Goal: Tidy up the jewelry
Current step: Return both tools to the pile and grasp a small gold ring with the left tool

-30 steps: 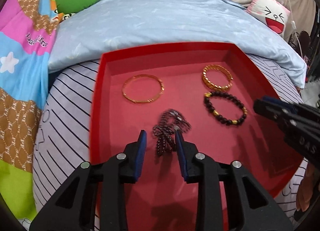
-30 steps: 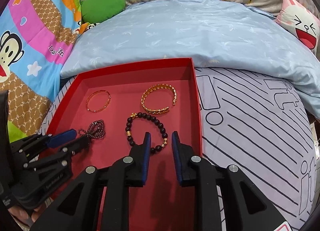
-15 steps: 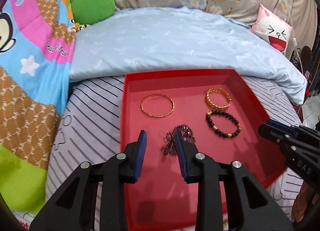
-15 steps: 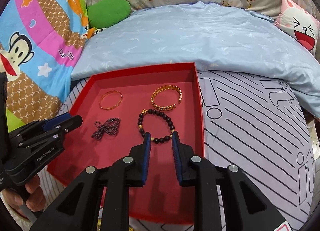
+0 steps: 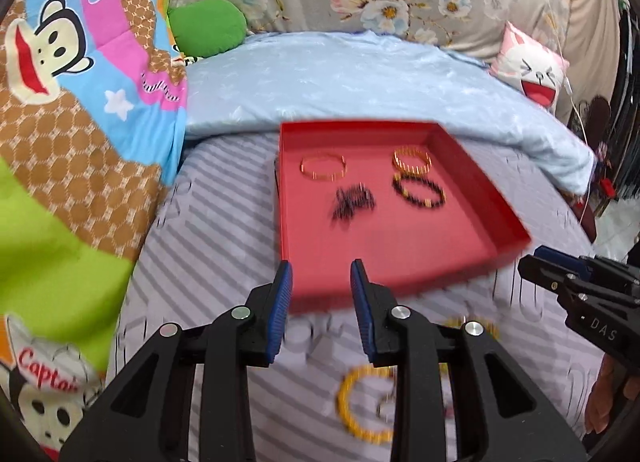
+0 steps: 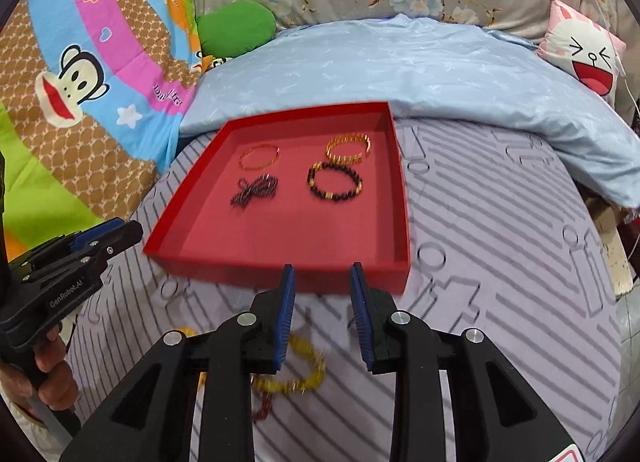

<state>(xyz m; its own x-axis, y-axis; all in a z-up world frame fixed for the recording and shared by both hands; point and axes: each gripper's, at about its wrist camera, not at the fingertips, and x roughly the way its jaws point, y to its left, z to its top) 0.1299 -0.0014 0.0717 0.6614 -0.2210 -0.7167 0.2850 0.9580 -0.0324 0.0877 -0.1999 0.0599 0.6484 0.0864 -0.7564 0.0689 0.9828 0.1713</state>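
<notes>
Four pieces are seen in the red tray (image 6: 280, 254). One yellow bead bracelet (image 6: 304, 378) is left on the bed, at 7 o'clock under the right hand-held gripper (image 6: 322, 314), which is nearer. Both are held open and empty; left hand-held gripper (image 5: 321, 314) included.

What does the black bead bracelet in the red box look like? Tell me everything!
The black bead bracelet is a ring of round, dark, shiny beads with a few gold beads mixed in. It lies flat on the floor of the red box, in the right half, just in front of the chunky gold bangle and close to it. The picture is a bit blurry, so whether they touch is unclear. Neither gripper is near it.
</notes>
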